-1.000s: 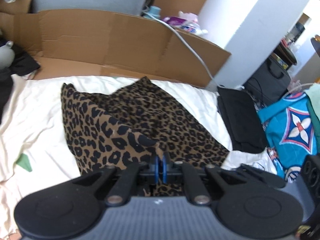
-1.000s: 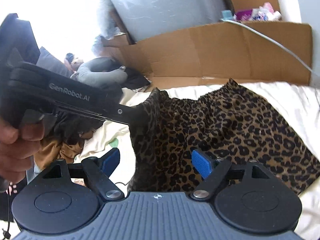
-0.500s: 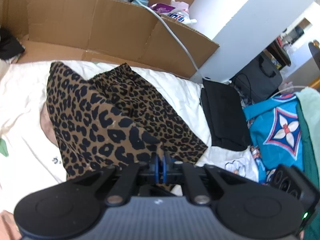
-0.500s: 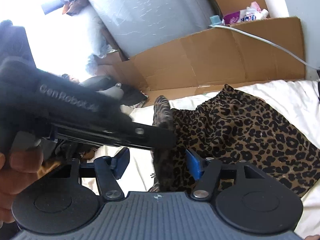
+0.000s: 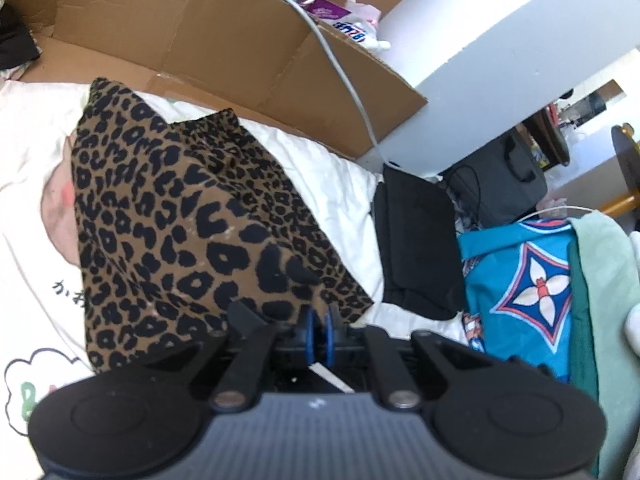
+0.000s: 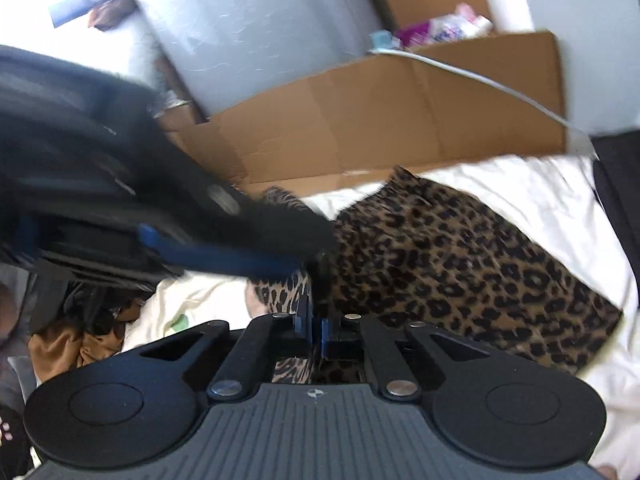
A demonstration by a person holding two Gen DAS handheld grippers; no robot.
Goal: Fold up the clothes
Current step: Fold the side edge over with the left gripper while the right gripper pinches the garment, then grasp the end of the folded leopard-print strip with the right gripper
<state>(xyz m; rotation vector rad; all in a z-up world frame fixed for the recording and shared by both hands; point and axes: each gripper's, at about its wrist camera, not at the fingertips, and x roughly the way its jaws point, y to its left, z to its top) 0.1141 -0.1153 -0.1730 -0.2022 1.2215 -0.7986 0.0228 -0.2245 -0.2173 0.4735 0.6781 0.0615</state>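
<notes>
White bedding (image 5: 332, 184) covers the work surface, with a printed cream sheet (image 5: 28, 160) spread over its left part; behind it stands a flattened cardboard box (image 5: 224, 52), with a pale cable (image 5: 340, 80) trailing down over the cardboard; to the right in the left wrist view lie a flat black bag (image 5: 416, 240) and a turquoise patterned bag (image 5: 520, 280); a dark suitcase (image 5: 500, 188) sits further back by the white wall.

On the bedding lies the leopard-print garment (image 5: 180, 220), partly folded; 1 layer is lifted up off the rest and hangs toward the camera, while its gathered edge points at the cardboard.

The left gripper (image 5: 319, 320) has its 2 blue pads close together with a raised corner of the leopard-print garment between them; its jaws are opening at this moment, yet the cloth is pinched in the narrow gap; in the right wrist view this same gripper crosses the frame from the left, blurred, its tip meeting the raised fabric.

The right gripper (image 6: 316, 330) has its jaws drawn fully together on a fold of the leopard-print garment; spotted cloth shows just above the pads and again below them, behind the finger linkage; it grips the lifted edge just beneath the tip of the left gripper.

A heap of brown and dark clothes (image 6: 76, 340) lies at the left edge of the right wrist view, off the cream sheet.
</notes>
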